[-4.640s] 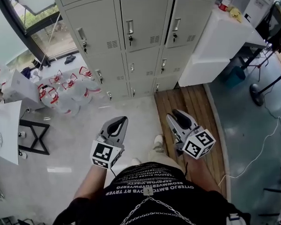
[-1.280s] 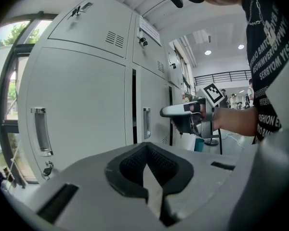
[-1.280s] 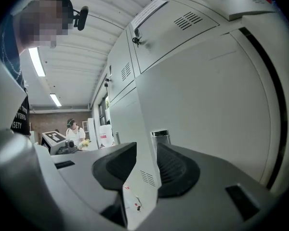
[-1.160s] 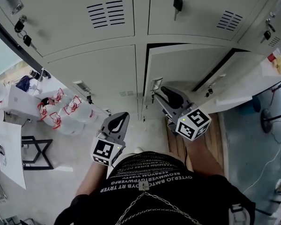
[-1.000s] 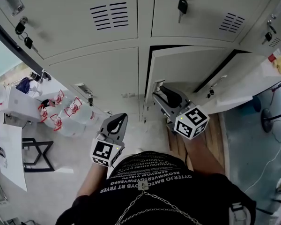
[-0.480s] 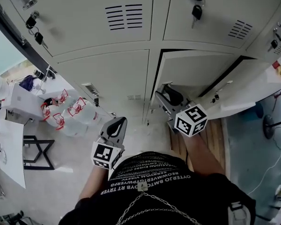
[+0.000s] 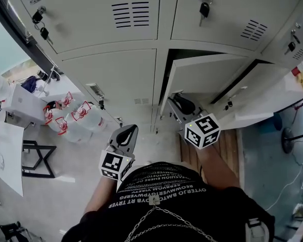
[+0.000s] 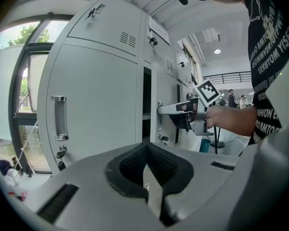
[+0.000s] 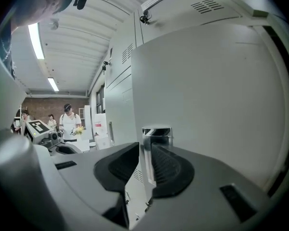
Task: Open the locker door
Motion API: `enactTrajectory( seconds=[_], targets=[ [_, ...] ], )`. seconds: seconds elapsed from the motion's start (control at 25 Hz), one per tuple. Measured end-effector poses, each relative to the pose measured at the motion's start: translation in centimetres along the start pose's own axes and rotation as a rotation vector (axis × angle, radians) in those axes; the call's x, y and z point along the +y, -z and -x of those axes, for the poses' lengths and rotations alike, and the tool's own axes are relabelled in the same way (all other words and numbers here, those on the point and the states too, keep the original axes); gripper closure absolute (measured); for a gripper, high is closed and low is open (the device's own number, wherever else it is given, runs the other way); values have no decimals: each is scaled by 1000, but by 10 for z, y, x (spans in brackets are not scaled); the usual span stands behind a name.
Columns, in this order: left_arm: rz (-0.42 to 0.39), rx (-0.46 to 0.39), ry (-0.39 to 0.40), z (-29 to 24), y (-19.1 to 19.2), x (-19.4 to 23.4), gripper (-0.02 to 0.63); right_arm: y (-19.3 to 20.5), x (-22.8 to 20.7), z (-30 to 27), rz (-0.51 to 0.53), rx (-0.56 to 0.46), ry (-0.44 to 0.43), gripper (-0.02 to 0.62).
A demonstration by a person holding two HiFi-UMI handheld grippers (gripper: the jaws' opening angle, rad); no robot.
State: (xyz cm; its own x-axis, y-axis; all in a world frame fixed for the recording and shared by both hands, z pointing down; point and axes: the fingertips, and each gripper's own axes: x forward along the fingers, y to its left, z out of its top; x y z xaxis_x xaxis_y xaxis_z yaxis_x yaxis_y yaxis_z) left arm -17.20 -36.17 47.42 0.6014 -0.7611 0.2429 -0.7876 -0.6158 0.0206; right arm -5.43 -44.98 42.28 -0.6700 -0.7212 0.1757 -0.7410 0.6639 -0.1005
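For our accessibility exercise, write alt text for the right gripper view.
The right tool, whose jaws have just been closing, clasps the chrome handle on a pale grey locker door. More lockers recede at left, with people standing far behind.

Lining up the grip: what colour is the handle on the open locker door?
The door handle is shiny chrome silver; clearest in the right gripper view.

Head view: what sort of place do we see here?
Probably a locker area in a workshop or office: grey metal lockers with keys in their locks, and large water bottles on the floor.
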Motion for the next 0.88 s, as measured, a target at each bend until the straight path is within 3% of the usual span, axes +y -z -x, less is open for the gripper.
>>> enactTrajectory(
  seconds=[0.24, 0.64, 0.88],
  targets=[
    [-10, 2, 15, -6, -1, -27, 607, 6, 15, 30, -14, -1, -76, 474],
    [-13, -1, 68, -13, -9, -87, 607, 17, 23, 70, 39, 89, -21, 488],
    [-18, -10, 79, -12, -15, -96, 607, 21, 26, 90, 20, 96, -32, 486]
  ],
)
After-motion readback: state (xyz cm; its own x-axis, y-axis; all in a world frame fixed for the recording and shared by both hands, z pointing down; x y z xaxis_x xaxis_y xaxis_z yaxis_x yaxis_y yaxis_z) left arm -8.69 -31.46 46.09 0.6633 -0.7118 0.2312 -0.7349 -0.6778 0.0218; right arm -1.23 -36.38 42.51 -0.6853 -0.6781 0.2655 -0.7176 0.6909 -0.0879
